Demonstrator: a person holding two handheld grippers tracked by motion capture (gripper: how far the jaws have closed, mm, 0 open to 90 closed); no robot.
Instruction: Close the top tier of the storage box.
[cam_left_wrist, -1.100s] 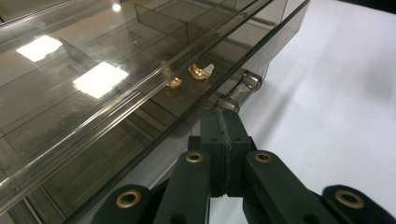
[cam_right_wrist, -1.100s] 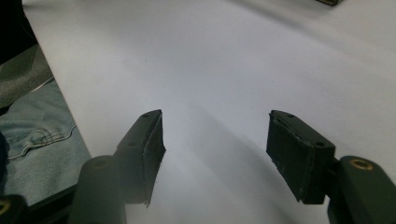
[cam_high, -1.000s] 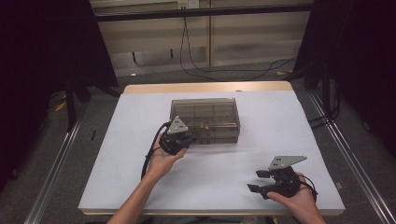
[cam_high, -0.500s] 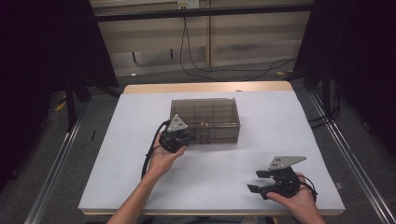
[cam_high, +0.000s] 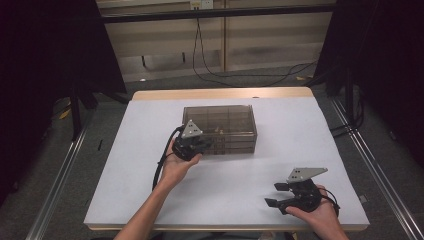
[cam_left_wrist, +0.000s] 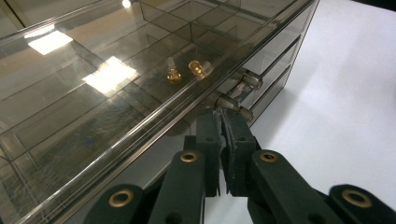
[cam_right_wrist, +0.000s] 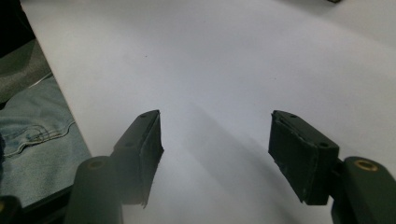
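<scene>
Holding the right gripper (cam_high: 272, 195) low at 5 o'clock on the desk (cam_high: 125, 175), keeping its fingers (cam_right_wrist: 142, 140) spread wide over bare white surface, gripping nothing.

Moving farther in, toward the centre: keeping the left gripper (cam_high: 202, 145) pressed up to the near face of the smoky drawer box (cam_high: 220, 117), at about 7 o'clock of that box. Squeezing its fingers (cam_left_wrist: 208, 140) almost together, apparently pinching 1 clear knob (cam_left_wrist: 227, 101) on a drawer front, with 2 more such knobs sitting just beside it at 1 and 4 o'clock.

Comparing with 1 second ago: seeing hardly any shift. Leaving the box at the desk's middle, leaving the right hand parked, leaving the left hand at the same front. Judging from this that the grasp is only now being settled and the pull is not yet begun. Expecting a straight draw toward 6 o'clock next, possibly dragging the light box along unless steadied.

Looking farthest, through the clear lid: spotting 2 small brass pieces (cam_left_wrist: 187, 70) lying in 1 compartment just behind the pinched knob.
</scene>
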